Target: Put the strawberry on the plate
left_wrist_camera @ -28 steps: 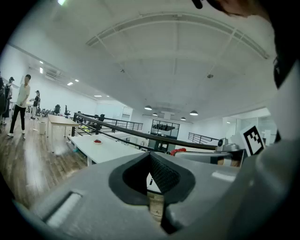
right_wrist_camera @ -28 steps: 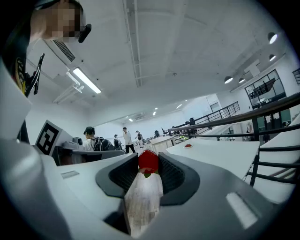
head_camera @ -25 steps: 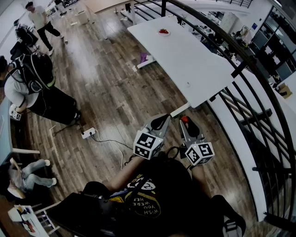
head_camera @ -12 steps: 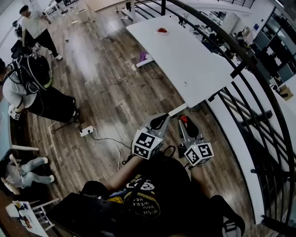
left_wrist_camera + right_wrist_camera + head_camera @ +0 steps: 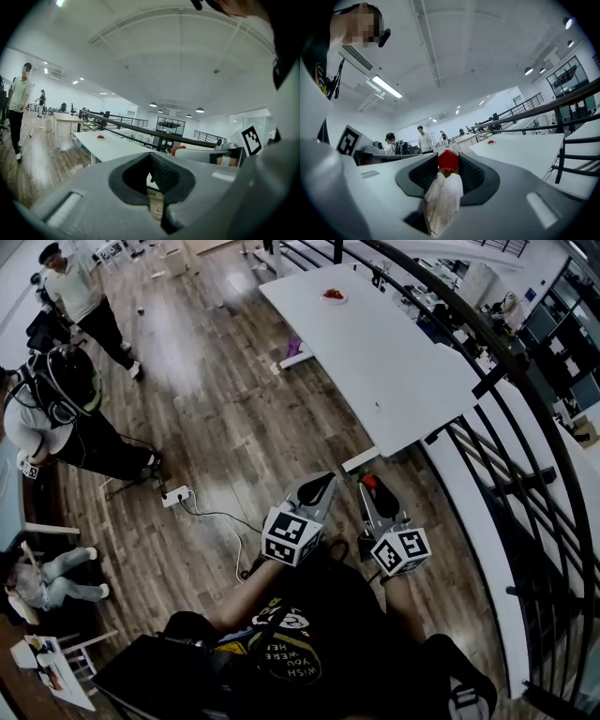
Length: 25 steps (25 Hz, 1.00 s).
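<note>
Your right gripper (image 5: 368, 483) holds the strawberry (image 5: 448, 161) between its pads, red tip just proud of the jaws, with something pale hanging beneath it that I can't identify. Your left gripper (image 5: 325, 479) is closed with nothing in it.

The plate (image 5: 333, 296) sits at the far end of the long white worktop (image 5: 394, 362), well apart from you, and something red already lies on it. So the step in hand looks like the carry. Don't squeeze harder, since the fruit will likely bruise. Carry the right gripper level and walk along the worktop's side. Don't reach from the near end. Open the jaws only once the berry is low over the plate, or it may roll.

Underfoot is a wooden floor (image 5: 216, 418), with a power strip (image 5: 175, 495) and its cable just to your left. A dark railing (image 5: 506, 381) runs along the worktop's right side. People (image 5: 80, 296) stand off to the left, away from your route.
</note>
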Tool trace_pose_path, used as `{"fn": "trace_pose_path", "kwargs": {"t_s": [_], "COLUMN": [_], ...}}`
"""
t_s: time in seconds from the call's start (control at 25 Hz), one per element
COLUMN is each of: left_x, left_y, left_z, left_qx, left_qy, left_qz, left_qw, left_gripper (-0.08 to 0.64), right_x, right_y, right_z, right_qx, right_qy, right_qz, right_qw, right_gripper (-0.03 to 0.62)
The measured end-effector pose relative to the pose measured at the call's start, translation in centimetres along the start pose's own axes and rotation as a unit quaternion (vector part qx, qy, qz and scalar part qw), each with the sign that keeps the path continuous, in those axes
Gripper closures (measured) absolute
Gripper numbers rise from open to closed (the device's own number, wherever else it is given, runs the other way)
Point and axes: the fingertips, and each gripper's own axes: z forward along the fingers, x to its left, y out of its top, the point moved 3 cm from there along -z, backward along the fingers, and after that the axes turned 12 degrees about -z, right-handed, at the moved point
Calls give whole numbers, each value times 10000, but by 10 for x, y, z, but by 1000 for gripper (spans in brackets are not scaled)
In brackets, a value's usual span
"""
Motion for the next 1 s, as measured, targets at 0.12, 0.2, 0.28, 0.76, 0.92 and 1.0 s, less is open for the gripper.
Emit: {"fn": "trace_pose_path", "kwargs": {"t_s": [0.12,0.2,0.28,0.76,0.92,1.0], "left_x": [11,20,30,122,144,152], "left_y": [2,6,13,77,92,93], "left_z": [8,15,25,72,78,80], "left_qx": [42,56,51,-176,-151,-114], "left_qy": [19,-2,-35,-178,-252,-269], "left_qz": [-93,-115,-117,-124,-90,-94], "left_qw": [9999,9999,9999,9996,9995,9995], "left_gripper": [560,560,560,560,560,560], "right_x": [-8,-12,-16,-35,-32,-32], "right_y": [-7,-6,-1,22,28,28], "right_z": [10,21,36,149,175,182], "right_qx": [118,116,158,66,23,16], "right_qy": [-41,-61,-93,-157,-199,-231], "right_qz": [45,81,66,-116,-123,-96], "right_qw": [9999,9999,9998,9998,9997,9997], "right_gripper": [454,454,454,453,453,454]}}
